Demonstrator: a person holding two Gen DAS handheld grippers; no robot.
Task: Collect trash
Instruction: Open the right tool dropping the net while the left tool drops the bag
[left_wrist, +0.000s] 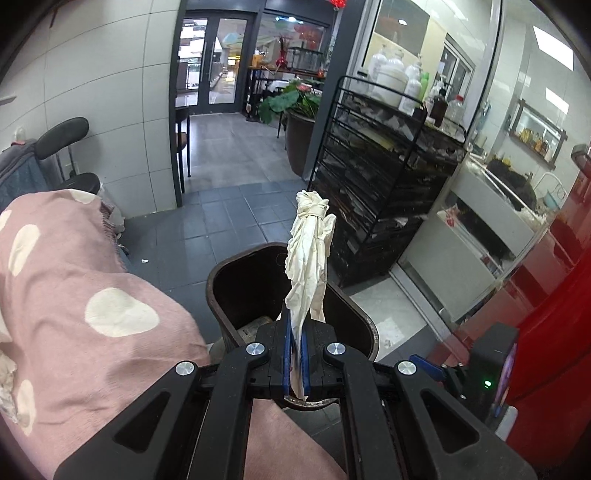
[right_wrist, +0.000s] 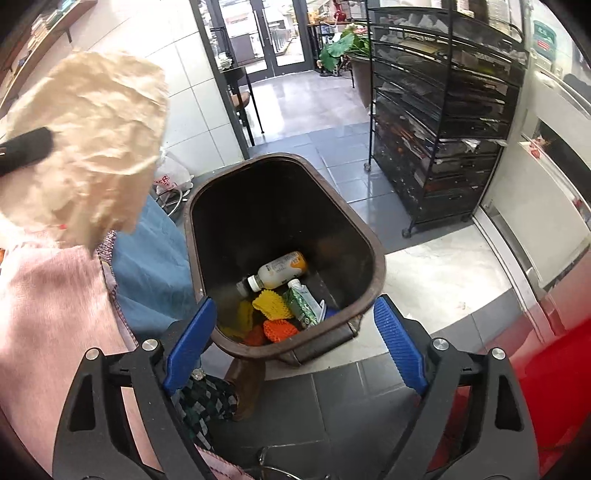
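Left gripper clamped on crumpled paper above bin; right gripper spread wide, empty. Early release risks paper catching rim, landing on floor.

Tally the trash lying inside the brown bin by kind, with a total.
In the brown plastic bin:
Clear plastic bottle with white cap: 1
Green drink carton: 1
Foam fruit nets, one yellow, one orange: 2
Total: 4, counting only what shows clearly.
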